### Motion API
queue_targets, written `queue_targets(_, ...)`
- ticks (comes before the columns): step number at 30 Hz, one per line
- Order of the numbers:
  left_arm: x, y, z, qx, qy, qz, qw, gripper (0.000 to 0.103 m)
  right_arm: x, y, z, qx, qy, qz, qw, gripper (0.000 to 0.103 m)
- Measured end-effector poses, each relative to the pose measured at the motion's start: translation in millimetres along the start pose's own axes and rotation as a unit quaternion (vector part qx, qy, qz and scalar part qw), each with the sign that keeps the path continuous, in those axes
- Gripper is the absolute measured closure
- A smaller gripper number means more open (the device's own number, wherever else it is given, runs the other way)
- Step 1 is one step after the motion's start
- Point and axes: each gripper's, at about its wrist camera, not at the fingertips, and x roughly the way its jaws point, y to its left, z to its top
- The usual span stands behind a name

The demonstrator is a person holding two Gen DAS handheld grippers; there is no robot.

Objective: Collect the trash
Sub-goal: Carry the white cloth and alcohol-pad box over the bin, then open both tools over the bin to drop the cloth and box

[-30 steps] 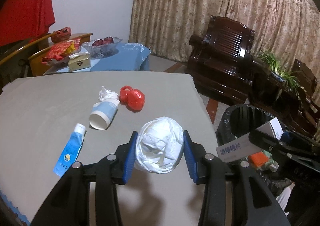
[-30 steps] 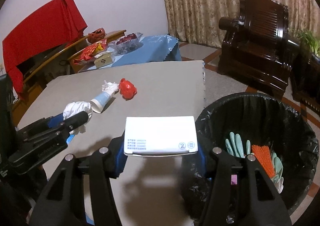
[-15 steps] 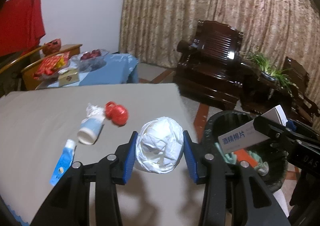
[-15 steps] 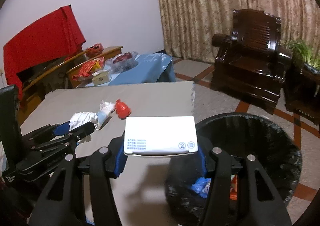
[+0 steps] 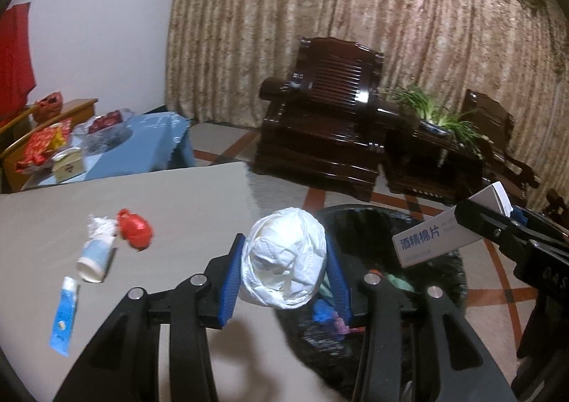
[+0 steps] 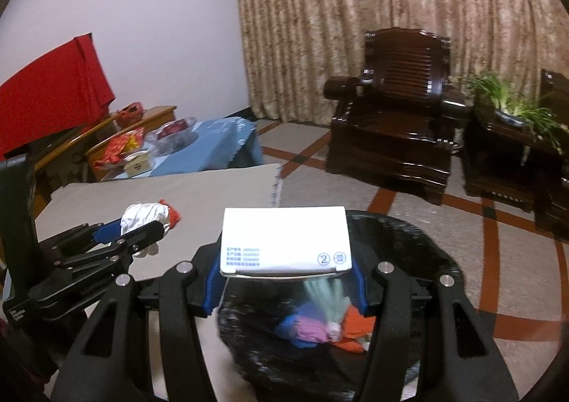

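Note:
My left gripper [image 5: 284, 268] is shut on a crumpled white mask [image 5: 284, 259] and holds it over the near rim of the black-lined trash bin [image 5: 444, 281]. My right gripper [image 6: 284, 270] is shut on a white box [image 6: 284, 236] above the same bin [image 6: 419, 252], which holds several bits of coloured trash. In the left wrist view the box [image 5: 426, 242] shows at the right over the bin. On the grey table [image 5: 177, 195] lie a red wad [image 5: 137, 229], a paper cup with tissue [image 5: 96, 254] and a blue tube [image 5: 65, 313].
The bin stands on the floor off the table's right edge. Dark wooden armchairs [image 5: 320, 124] and a plant [image 5: 437, 114] stand beyond it before curtains. A blue-clothed side table [image 5: 135, 146] with bowls and a small box sits behind the table.
Both grippers have moved right and up off the table, carrying the mask and the box over the bin. The items on the table have stayed put.

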Motion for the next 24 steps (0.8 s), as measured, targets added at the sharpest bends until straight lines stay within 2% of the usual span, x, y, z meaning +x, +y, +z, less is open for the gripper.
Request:
queue_targets(13,26.6,-67.2,-0.4,0.041,0.008,-0.052,0.9978,0.059,-21.9,-59.0,-17.3,0.022,-0.006,-0.059,0.998,0.049)
queue_targets(24,54.8,-102.6,-4.0,0.067,0.014,-0.060,0.9959,0.059,-15.8,-84.8,-29.5,0.032,0.008,-0.081,0.996,0.049)
